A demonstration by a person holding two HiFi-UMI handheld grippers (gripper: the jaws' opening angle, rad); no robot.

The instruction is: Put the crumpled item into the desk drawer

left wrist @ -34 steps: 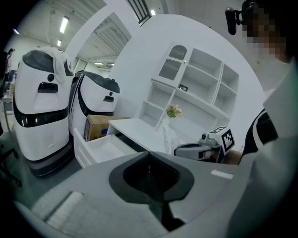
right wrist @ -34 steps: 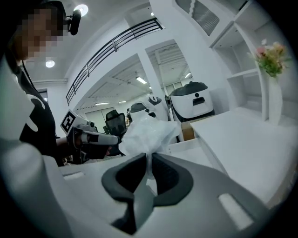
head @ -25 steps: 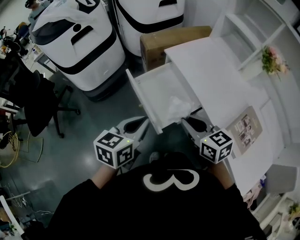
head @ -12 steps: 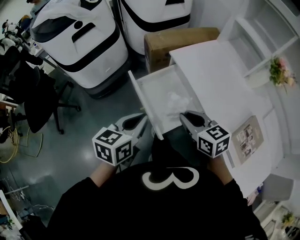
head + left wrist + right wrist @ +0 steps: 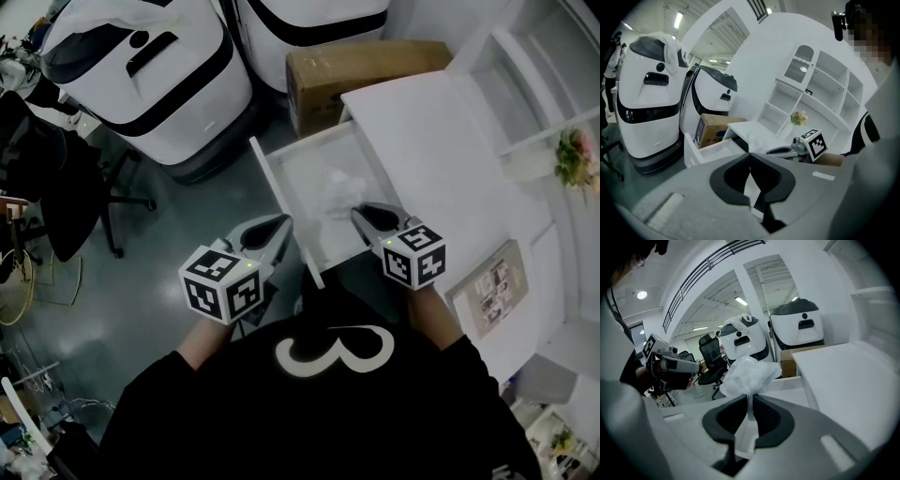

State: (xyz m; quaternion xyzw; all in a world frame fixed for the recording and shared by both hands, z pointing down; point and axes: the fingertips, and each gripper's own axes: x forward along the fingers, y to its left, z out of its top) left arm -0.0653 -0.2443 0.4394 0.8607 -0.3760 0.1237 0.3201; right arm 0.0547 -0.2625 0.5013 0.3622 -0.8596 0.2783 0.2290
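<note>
Holding crumpled wad [image 5: 749, 373] by thin tail, your right gripper [image 5: 364, 214] fingers pinched on it, over open drawer [image 5: 281, 192], frame centre. Left gripper [image 5: 275, 228] fingers closed, empty. Risk: thin pinch slips, wad likely falls outside drawer.

A glossy grey floor [image 5: 159, 253] spreads beneath two bulky white-and-black machines [image 5: 150, 84], with a cardboard box [image 5: 361, 70] on the floor beside them at the far end of a white desk [image 5: 441, 141]. A black office chair [image 5: 56, 187] stands at the left, well apart from the desk. White shelving [image 5: 553, 75] bearing pink flowers [image 5: 577, 155] rises behind the desk, under ceiling strip lights [image 5: 678, 19].
</note>
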